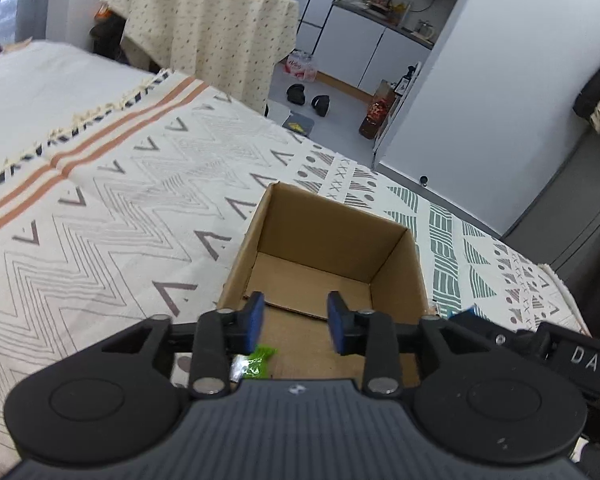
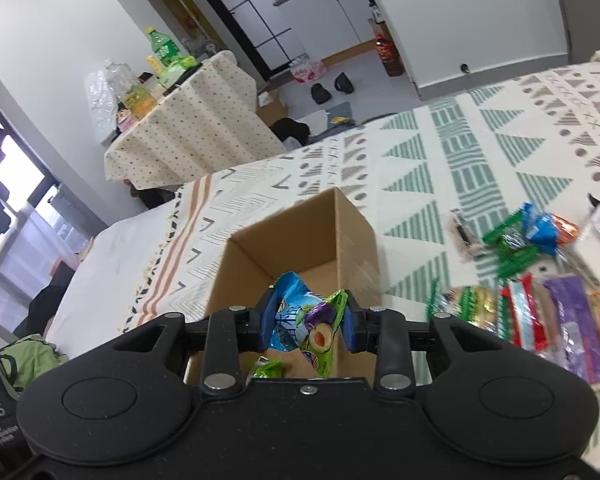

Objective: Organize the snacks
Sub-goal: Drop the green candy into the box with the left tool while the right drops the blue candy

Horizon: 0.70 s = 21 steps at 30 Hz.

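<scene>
An open cardboard box (image 1: 396, 264) (image 2: 352, 232) sits on a patterned bedspread. My left gripper (image 1: 296, 320) hovers over the box's near side, open, with nothing between its blue pads. A small green wrapped snack (image 1: 258, 362) (image 2: 270, 368) lies in the box's near corner. My right gripper (image 2: 308, 320) is shut on a blue and green plum-candy packet (image 2: 310, 324), held above the box opening. The right gripper's body (image 1: 560, 348) shows at the right edge of the left wrist view.
Several loose snack packets (image 2: 540, 280) lie on the bedspread (image 2: 480, 152) to the right of the box. A table with a dotted cloth (image 1: 204, 28) and bottles (image 2: 162, 50) stands beyond the bed. Shoes (image 1: 308, 98) lie on the floor.
</scene>
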### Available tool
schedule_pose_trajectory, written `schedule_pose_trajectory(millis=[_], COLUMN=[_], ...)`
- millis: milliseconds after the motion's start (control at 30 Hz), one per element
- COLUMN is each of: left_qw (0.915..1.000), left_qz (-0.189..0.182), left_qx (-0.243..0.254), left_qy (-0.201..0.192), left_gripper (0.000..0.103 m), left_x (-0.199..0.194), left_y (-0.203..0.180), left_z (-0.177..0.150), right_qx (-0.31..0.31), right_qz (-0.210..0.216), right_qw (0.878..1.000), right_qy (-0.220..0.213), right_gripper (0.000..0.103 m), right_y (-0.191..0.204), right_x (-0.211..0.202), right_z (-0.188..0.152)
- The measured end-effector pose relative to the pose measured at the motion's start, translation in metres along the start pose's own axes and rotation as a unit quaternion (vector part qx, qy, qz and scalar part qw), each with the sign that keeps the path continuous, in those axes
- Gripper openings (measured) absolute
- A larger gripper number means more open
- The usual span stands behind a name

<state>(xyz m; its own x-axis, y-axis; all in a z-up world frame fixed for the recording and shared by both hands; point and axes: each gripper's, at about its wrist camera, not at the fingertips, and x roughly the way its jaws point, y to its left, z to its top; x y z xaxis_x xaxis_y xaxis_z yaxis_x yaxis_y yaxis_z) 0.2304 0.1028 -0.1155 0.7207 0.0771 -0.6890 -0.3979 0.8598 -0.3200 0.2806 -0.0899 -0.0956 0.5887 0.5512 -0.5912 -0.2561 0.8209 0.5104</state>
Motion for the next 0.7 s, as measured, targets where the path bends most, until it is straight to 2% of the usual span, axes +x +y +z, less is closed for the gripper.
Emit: schedule_pose_trajectory(millis=[33, 67, 100, 267, 367, 433, 600, 700], left_qw=[1.0, 1.0, 1.0, 1.0, 0.9999, 0.9998, 0.9992, 0.9986], left_qz=[0.001, 0.003, 0.004, 0.003, 0.0, -0.002, -0.021, -0.027], left_qx=[-0.004, -0.007, -0.007, 0.001, 0.011, 0.019, 0.031, 0.039], left_qy=[0.001, 0.001, 0.001, 0.002, 0.004, 0.005, 0.016, 0.025], left_gripper=[0.048, 0.053, 0.054, 0.068, 0.076, 0.08, 0.088, 0.091], left_x=[0.0, 0.0, 0.0, -0.001, -0.002, -0.004, -0.006, -0.009], left_y=[0.002, 0.002, 0.002, -0.006, -0.012, -0.017, -0.029, -0.038], left_z=[0.0, 0.0, 0.0, -0.004, -0.006, -0.008, -0.014, -0.019], right_qx=[0.004, 0.007, 0.008, 0.015, 0.014, 0.011, 0.011, 0.012], right_qz=[0.001, 0.004, 0.005, -0.006, -0.024, -0.033, -0.058, -0.079], right_qw=[1.0, 1.0, 1.0, 1.0, 1.0, 0.999, 0.998, 0.996], right_qy=[-0.001, -0.001, -0.003, -0.003, -0.006, -0.01, -0.023, -0.028], right_gripper=[0.04, 0.046, 0.052, 0.056, 0.064, 0.07, 0.093, 0.098], right_y=[0.0, -0.001, -0.002, -0.009, -0.014, -0.018, -0.029, -0.037], right_x=[0.0, 0.0, -0.001, -0.01, -0.018, -0.026, -0.047, -0.058], right_z=[0.001, 0.002, 0.002, 0.004, 0.003, 0.003, 0.005, 0.006])
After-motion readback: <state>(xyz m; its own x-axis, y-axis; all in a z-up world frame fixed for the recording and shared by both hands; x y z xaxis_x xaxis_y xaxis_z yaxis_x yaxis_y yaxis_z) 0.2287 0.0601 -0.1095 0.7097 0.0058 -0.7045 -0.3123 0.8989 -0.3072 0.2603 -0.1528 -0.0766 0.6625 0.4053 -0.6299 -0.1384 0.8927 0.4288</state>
